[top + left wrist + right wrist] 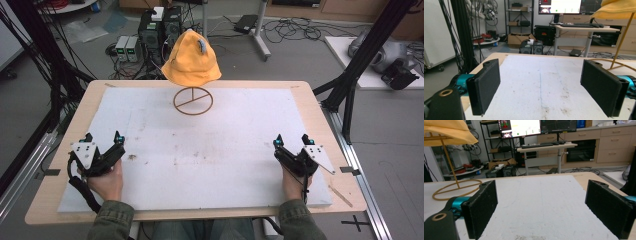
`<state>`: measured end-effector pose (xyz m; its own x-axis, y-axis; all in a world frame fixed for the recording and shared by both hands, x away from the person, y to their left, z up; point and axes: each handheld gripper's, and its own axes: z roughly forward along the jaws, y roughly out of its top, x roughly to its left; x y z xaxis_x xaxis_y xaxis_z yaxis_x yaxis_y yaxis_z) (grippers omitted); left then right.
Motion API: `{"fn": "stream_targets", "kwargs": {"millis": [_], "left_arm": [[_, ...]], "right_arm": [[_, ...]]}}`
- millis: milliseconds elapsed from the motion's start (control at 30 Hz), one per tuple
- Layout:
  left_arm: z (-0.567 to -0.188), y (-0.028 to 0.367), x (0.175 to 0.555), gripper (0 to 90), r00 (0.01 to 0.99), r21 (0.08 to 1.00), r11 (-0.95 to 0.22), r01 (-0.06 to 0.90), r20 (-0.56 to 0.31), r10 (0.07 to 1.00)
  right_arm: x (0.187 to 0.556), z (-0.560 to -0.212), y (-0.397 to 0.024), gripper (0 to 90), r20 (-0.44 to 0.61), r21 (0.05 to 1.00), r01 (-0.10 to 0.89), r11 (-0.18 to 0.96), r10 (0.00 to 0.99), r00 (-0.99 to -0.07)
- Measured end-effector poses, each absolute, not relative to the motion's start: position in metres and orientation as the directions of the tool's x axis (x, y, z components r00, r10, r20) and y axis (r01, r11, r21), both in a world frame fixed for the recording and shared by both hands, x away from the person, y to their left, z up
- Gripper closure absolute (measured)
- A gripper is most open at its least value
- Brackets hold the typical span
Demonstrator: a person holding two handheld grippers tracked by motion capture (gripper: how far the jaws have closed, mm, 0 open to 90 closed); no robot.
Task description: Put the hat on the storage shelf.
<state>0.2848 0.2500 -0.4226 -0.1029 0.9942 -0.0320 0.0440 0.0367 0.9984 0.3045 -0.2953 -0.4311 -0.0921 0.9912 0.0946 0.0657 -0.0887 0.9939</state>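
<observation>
A yellow bucket hat (191, 58) hangs on a thin brass-coloured stand (193, 100) with a ring base, at the far middle of the white foam board (200, 150). My left gripper (104, 139) rests at the board's near left, held in a hand, jaws wide apart with nothing between them. At the near right my right gripper (292, 139) is open and empty too. In the left gripper view the hat (616, 10) and its stand (621, 45) show at the upper right; in the right gripper view the hat (446, 130) and stand (449, 165) are at the upper left.
The board lies on a wooden table (60, 150). Black frame posts (360, 60) stand at both sides. Computers and cables (150, 35) sit on the floor behind the table. A desk with monitors (544, 145) stands farther back.
</observation>
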Motion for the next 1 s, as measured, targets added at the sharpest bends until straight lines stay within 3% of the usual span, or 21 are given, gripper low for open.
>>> {"fn": "stream_targets", "kwargs": {"millis": [1000], "left_arm": [[-0.4246, 0.2526, 0.2843, 17.2, -0.086, 0.998, 0.039, 0.055, -0.035, 0.996]], "right_arm": [[0.3081, -0.4324, -0.2926, 10.7, 0.089, 0.992, 0.095, -0.079, 0.991, -0.1]]}}
